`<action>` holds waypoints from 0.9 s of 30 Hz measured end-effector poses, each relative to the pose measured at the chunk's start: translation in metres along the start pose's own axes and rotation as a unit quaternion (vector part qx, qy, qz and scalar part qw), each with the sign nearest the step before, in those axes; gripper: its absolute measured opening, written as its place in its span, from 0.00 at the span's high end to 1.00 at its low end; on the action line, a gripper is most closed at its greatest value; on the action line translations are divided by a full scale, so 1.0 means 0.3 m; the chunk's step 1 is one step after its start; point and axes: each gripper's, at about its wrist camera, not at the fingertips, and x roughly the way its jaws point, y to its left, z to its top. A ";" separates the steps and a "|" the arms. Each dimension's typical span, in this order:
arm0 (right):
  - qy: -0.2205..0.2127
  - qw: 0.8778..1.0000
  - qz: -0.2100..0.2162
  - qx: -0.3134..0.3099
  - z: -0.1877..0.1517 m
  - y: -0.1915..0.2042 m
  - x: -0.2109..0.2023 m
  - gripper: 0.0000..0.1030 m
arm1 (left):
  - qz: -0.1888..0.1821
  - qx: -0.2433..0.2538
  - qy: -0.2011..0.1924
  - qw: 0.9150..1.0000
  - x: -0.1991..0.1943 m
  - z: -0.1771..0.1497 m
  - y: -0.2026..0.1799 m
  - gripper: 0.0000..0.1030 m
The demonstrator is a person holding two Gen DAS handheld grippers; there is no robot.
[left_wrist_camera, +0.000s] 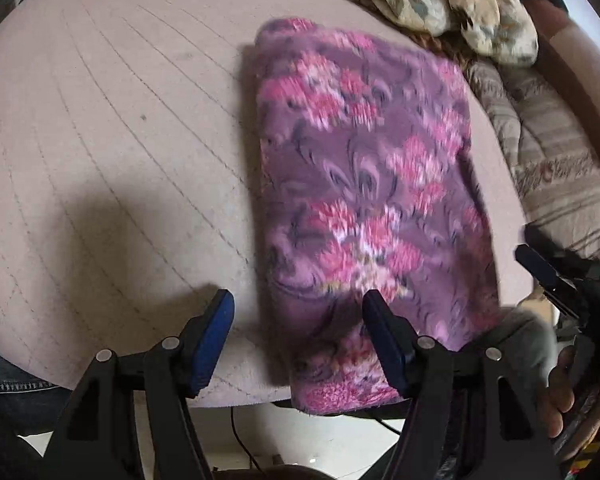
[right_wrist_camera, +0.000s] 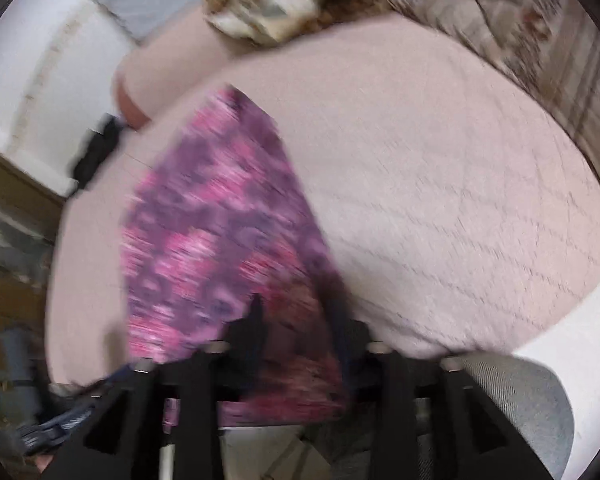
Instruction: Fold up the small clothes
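A: Where's the purple floral cloth (left_wrist_camera: 364, 208)?

B: Folded into a long strip on the pink quilted bench (left_wrist_camera: 112, 152), running from about 12 o'clock down to 6 in the left wrist view, its near end hanging over the bench's edge.

A: And the left tool (left_wrist_camera: 296, 308)?

B: Released, fingers spread wide; one blue pad (left_wrist_camera: 216, 328) is above the bench, the other above the cloth's near end.

A: The right tool (right_wrist_camera: 296, 320)?

B: At 6 o'clock in its own blurred view, over the cloth (right_wrist_camera: 220, 240); I cannot tell if it grips. A cream patterned garment (left_wrist_camera: 452, 4) lies at 1 o'clock.
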 end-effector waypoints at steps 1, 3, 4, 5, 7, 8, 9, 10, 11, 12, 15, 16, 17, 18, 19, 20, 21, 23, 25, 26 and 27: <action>-0.010 1.000 0.017 -0.017 0.018 0.017 -0.023 0.21 | -0.003 -0.004 -0.008 1.000 -0.017 0.017 0.007 0.36; -0.015 0.998 0.041 -0.048 0.076 0.067 -0.037 0.15 | 0.000 -0.007 -0.027 1.000 -0.047 0.067 0.019 0.36; -0.014 0.997 0.057 -0.059 0.133 0.095 -0.025 0.15 | 0.003 -0.010 -0.032 0.999 -0.053 0.092 0.024 0.36; -0.019 0.995 0.072 -0.067 0.174 0.108 -0.007 0.14 | 0.003 -0.019 -0.035 0.999 -0.057 0.127 0.034 0.36; 0.006 0.991 0.113 -0.066 0.295 0.136 0.084 0.13 | -0.010 -0.035 -0.042 0.998 -0.045 0.201 0.052 0.36; 0.020 0.991 0.124 -0.056 0.356 0.131 0.133 0.13 | -0.016 -0.045 -0.043 0.998 -0.027 0.244 0.064 0.36; 0.034 0.990 0.131 -0.048 0.401 0.133 0.173 0.13 | -0.019 -0.058 -0.042 0.997 -0.002 0.287 0.076 0.36; 0.052 0.988 0.140 -0.039 0.455 0.127 0.231 0.13 | -0.024 -0.070 -0.040 0.996 0.026 0.327 0.086 0.36; 0.063 0.988 0.139 -0.026 0.502 0.112 0.296 0.13 | -0.033 -0.087 -0.039 0.995 0.061 0.375 0.102 0.36; 0.070 0.988 0.135 -0.019 0.528 0.102 0.346 0.13 | -0.037 -0.096 -0.036 0.994 0.084 0.400 0.114 0.36; 0.087 0.987 0.136 0.011 0.537 0.030 0.489 0.17 | -0.073 -0.099 -0.025 0.992 0.155 0.468 0.104 0.36; 0.102 0.988 0.116 0.028 0.519 -0.002 0.531 0.27 | -0.081 -0.096 -0.022 0.992 0.163 0.481 0.104 0.36; 0.117 0.987 0.108 0.038 0.509 -0.020 0.550 0.31 | -0.093 -0.095 -0.023 0.991 0.182 0.497 0.102 0.36; 0.112 0.987 0.114 0.036 0.513 -0.028 0.541 0.32 | -0.103 -0.097 -0.024 0.990 0.191 0.506 0.102 0.36; 0.110 0.985 0.126 0.034 0.516 -0.030 0.540 0.32 | -0.116 -0.103 -0.022 0.988 0.209 0.519 0.106 0.36; 0.115 0.984 0.135 0.033 0.518 -0.031 0.552 0.33 | -0.139 -0.122 -0.015 0.983 0.236 0.530 0.121 0.36; 0.124 0.981 0.142 0.039 0.519 -0.033 0.571 0.34 | -0.152 -0.136 -0.013 0.979 0.245 0.535 0.128 0.37; 0.135 0.976 0.162 0.049 0.520 -0.030 0.607 0.44 | -0.179 -0.148 -0.008 0.973 0.245 0.536 0.137 0.54; 0.144 0.977 0.153 0.042 0.515 -0.015 0.631 0.67 | -0.181 -0.139 -0.009 0.974 0.222 0.532 0.133 0.66; 0.145 0.976 0.158 0.047 0.509 -0.016 0.633 0.70 | -0.193 -0.136 -0.008 0.972 0.189 0.532 0.137 0.69; 0.144 0.974 0.165 0.051 0.506 -0.014 0.628 0.75 | -0.207 -0.141 -0.009 0.968 0.158 0.527 0.150 0.70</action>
